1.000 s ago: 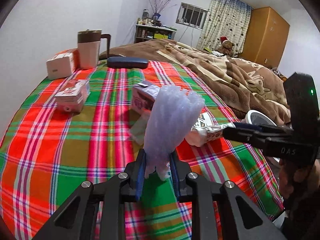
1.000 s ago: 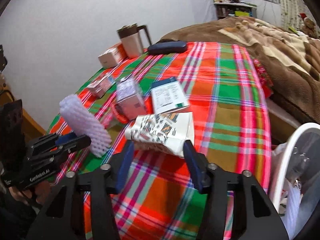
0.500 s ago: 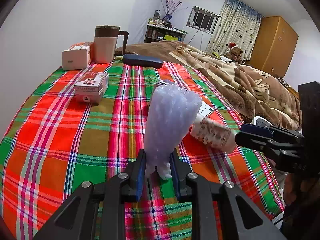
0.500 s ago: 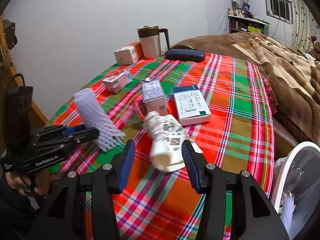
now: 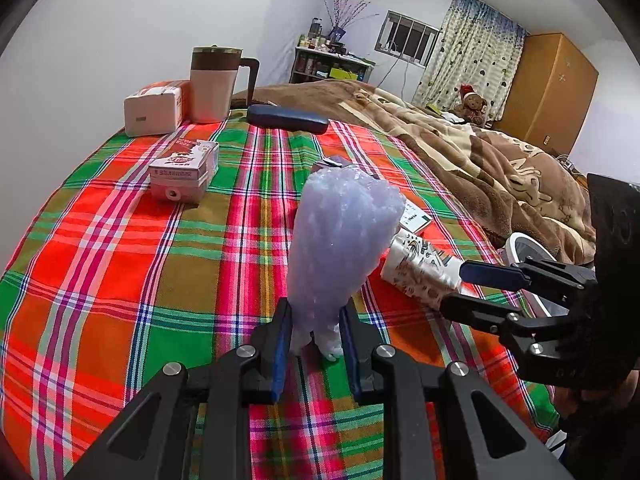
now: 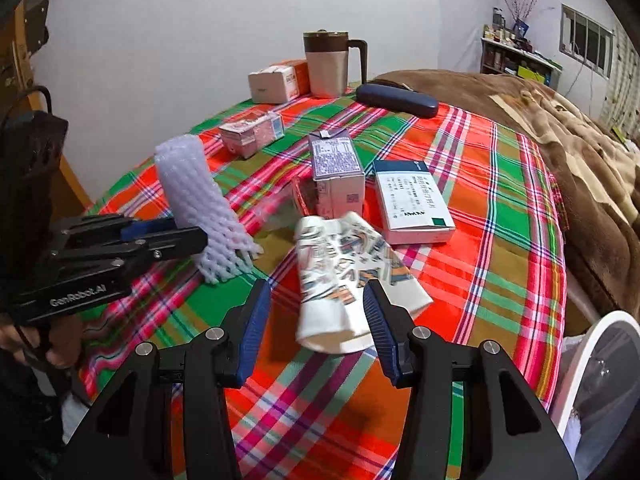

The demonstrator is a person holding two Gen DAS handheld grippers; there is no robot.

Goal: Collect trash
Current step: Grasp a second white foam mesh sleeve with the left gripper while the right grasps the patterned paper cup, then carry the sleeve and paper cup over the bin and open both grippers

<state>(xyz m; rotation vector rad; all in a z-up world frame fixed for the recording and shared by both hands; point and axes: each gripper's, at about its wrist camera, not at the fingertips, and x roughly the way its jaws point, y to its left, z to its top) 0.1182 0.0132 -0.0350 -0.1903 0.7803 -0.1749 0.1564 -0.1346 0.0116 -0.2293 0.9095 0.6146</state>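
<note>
My left gripper (image 5: 314,330) is shut on a white foam fruit net (image 5: 340,248) and holds it upright above the plaid tablecloth; the net also shows in the right wrist view (image 6: 200,204). My right gripper (image 6: 316,312) is partly closed around a crushed patterned paper cup (image 6: 344,276), and its right finger touches the cup. The cup is blurred. It also shows in the left wrist view (image 5: 420,268), between the right gripper's fingers (image 5: 492,272). A white trash bin (image 6: 596,372) stands below the table's right edge.
On the plaid tablecloth (image 6: 496,264) lie a purple carton (image 6: 336,168), a flat medicine box (image 6: 412,200), a small pink box (image 6: 252,132), a tissue box (image 6: 276,80), a mug (image 6: 332,64) and a dark glasses case (image 6: 396,100). A bed with a brown blanket (image 5: 500,160) lies to the right.
The right gripper has lifted and turned the paper cup from flat to end-on, pulling back toward the near edge. The left gripper has risen slightly with the foam net still in it.
</note>
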